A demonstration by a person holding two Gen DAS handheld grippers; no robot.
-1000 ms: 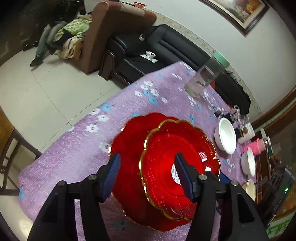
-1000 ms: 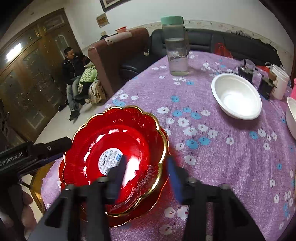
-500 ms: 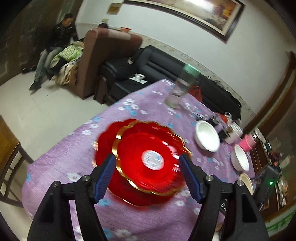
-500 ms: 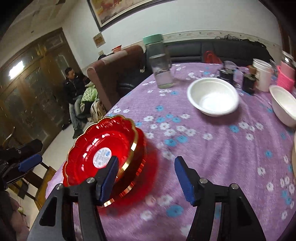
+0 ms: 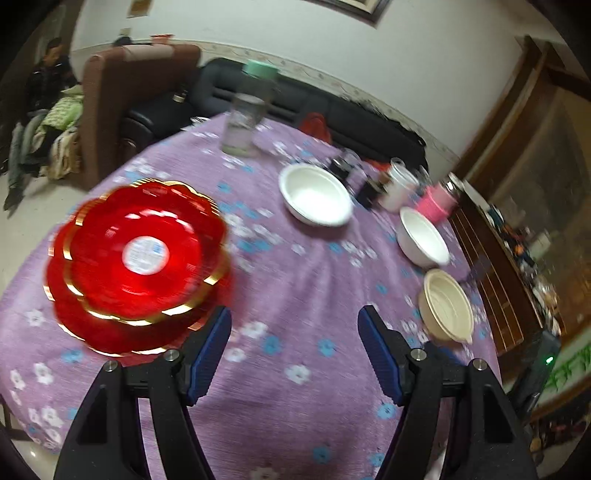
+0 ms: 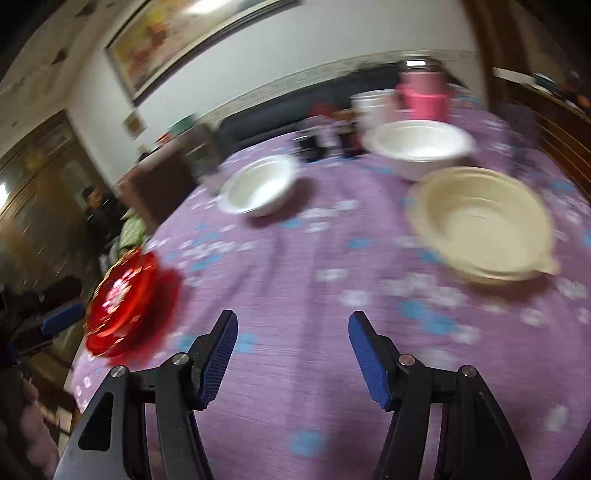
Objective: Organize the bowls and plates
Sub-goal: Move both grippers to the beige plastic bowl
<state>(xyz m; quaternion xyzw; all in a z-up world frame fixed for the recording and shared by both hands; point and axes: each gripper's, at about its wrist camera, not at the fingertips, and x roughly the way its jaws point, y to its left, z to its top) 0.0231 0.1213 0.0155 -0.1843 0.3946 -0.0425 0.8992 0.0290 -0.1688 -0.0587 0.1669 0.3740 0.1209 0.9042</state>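
Stacking seems done: red plates (image 5: 136, 258) sit nested at the desk's (image 5: 295, 295) left. Both grippers, left (image 5: 294, 343) and right (image 6: 291, 347), have fingers spread, empty (blurred view). Next, the cream bowl (image 6: 480, 225) needs a rim grasp.

A home's living and dining room was shown. A round table (image 5: 303, 295) was covered with a purple flowered cloth and set with bowls and red plates. Behind it a black sofa (image 5: 354, 118) and a brown armchair (image 5: 122, 92) were placed against the wall, where a framed picture (image 6: 184, 33) was hung. A person (image 5: 40, 96) was seated on the far left.
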